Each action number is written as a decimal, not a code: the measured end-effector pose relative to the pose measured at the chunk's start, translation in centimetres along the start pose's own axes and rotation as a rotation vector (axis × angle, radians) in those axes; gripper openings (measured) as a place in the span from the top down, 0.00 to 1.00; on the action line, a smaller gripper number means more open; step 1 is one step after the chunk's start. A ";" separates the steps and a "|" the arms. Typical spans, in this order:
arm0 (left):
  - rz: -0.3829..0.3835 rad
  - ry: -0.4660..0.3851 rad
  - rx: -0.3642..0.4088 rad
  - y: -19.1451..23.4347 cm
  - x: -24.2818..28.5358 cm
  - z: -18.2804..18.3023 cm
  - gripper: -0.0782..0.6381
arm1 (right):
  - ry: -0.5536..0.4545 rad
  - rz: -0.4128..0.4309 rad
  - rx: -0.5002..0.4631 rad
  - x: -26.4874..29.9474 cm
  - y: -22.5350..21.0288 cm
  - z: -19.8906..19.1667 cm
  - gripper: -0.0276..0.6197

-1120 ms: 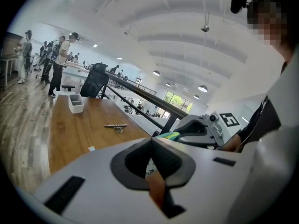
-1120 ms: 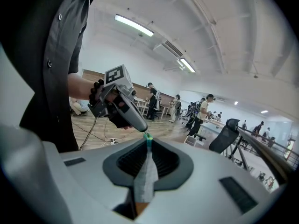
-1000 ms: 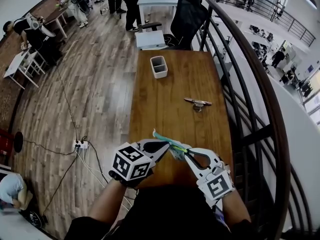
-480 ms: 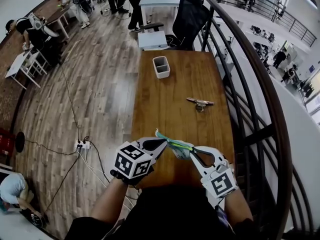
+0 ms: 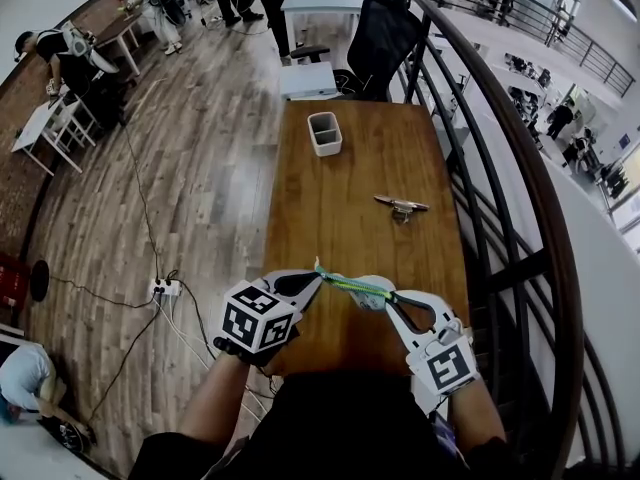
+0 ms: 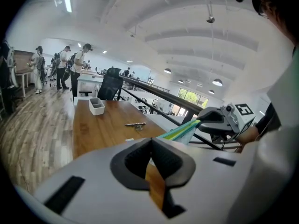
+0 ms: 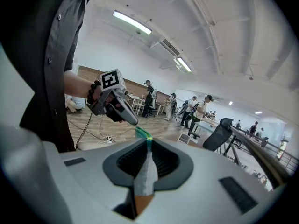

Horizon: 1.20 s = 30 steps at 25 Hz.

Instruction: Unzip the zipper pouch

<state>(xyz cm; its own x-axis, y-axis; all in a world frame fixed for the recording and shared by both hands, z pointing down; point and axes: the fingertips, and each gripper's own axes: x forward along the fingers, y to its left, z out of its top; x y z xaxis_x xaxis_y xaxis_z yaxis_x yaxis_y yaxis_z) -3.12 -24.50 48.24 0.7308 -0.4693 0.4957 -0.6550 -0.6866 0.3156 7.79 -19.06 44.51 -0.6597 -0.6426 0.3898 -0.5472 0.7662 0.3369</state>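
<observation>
A green-striped pouch (image 5: 356,288) is held stretched above the near end of a long wooden table (image 5: 340,188), pinched at both ends. The left gripper (image 5: 317,274) has its jaws clamped tight on the pouch's teal tip, while the right gripper (image 5: 386,296) is clenched on the pale fabric at the other end, which bunches between its pads. Farther up the table lie a small metal object (image 5: 400,206) and, near the far end, a white bin (image 5: 324,133). A black office chair (image 5: 385,28) stands beyond the table, and a dark railing (image 5: 500,198) curves along its right side.
</observation>
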 end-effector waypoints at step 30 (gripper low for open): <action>0.180 -0.066 -0.067 3.2 -1.5 -1.4 0.87 | 0.017 -0.015 0.032 1.8 -0.8 -1.3 0.91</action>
<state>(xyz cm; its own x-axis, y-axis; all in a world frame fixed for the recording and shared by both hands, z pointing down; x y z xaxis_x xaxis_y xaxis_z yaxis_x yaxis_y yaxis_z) -6.57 -25.19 49.67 0.6103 -0.6183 0.4952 -0.7860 -0.5506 0.2812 7.76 -20.82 46.06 -0.6429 -0.6536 0.3994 -0.5732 0.7564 0.3153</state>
